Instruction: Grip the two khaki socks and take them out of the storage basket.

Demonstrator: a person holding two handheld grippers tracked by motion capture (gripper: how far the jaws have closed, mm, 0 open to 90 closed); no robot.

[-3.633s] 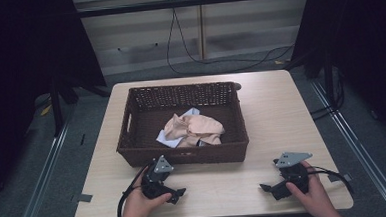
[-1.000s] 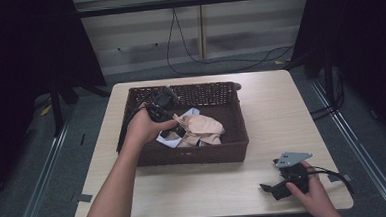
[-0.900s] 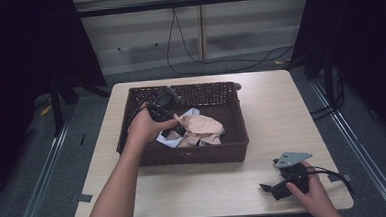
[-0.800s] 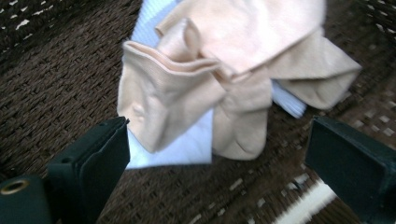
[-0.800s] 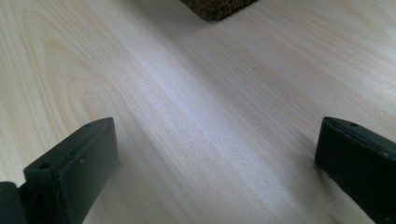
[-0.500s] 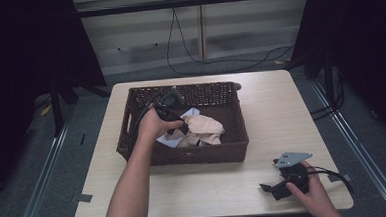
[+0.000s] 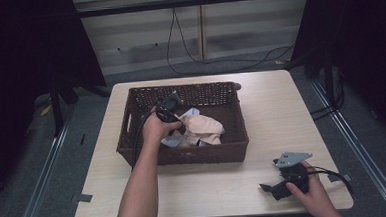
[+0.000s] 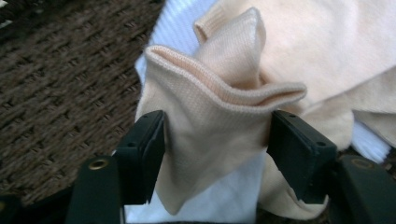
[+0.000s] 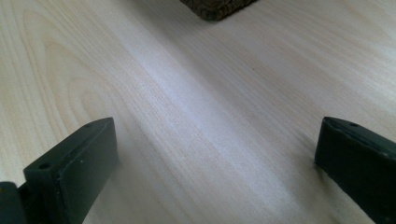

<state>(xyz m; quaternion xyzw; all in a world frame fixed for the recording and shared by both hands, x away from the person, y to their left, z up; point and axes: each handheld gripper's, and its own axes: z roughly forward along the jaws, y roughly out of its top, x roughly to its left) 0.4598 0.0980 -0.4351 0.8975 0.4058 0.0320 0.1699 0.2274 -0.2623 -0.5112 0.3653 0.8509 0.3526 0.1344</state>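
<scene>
The left gripper (image 7: pixel 178 125) is reaching into the brown wicker basket (image 7: pixel 233 147), which stands a little toward 10 o'clock from the middle of the table (image 7: pixel 276 104), and it is at the peach cloth (image 7: pixel 202 129) that lies crumpled on the basket floor. In the left gripper view the jaws stand apart on both sides of a raised fold of the peach cloth (image 8: pixel 210 126), and the fabric fills the gap between them; they seem to touch the fold but are not yet pressed together, so I judge the grip is only beginning. Under the peach cloth there is a white cloth (image 8: pixel 219 196), showing at 6 o'clock of this view and again at 12 o'clock. To do this step well, I think the jaws should close firmly on the thick hemmed edge of the fold and not on the thin tip, and take only the peach layer, because the white one lies just beneath and may be pinched together with it. Then the lift should go straight up, clear of the basket wall. The right gripper (image 7: pixel 281 188) rests on the table near 5 o'clock, well apart from the basket, with its jaws wide open over bare wood and holding nothing.
</scene>
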